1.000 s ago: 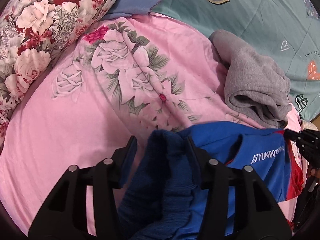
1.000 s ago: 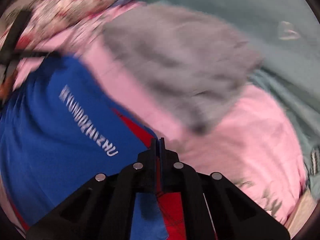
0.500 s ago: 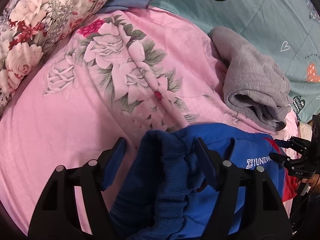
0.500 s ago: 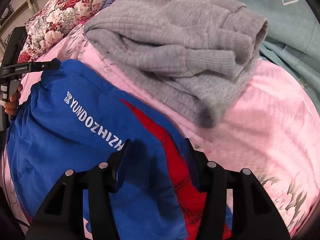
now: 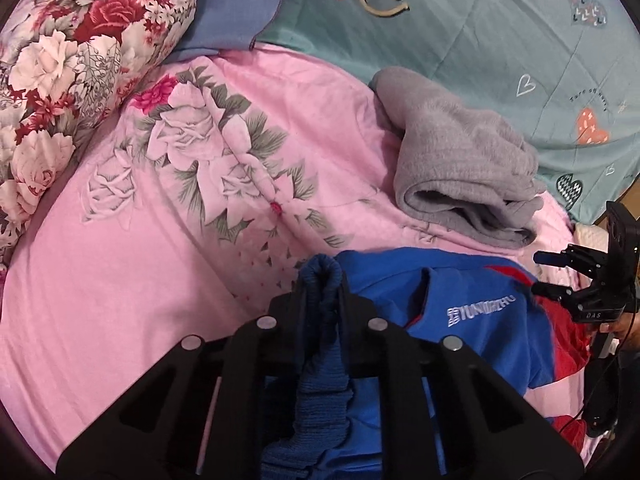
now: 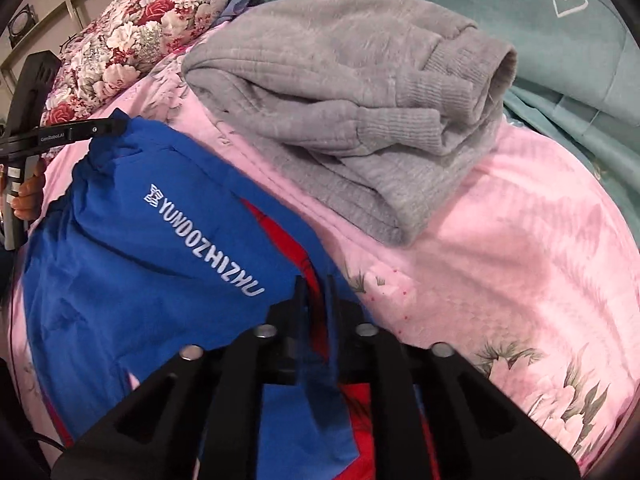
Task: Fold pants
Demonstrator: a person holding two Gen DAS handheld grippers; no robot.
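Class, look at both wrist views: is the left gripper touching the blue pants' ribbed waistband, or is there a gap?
Touching. The left wrist view shows the left gripper, its jaws just closed, pinching the ribbed waistband of the blue pants.

A home bedroom: a bed spread with a pink floral sheet (image 5: 120, 280), a rose-patterned pillow (image 5: 72, 60) at its far left corner. A teal quilt (image 5: 480, 40) printed with hearts lies along the far edge, folded grey knitwear (image 6: 340, 100) beside it.
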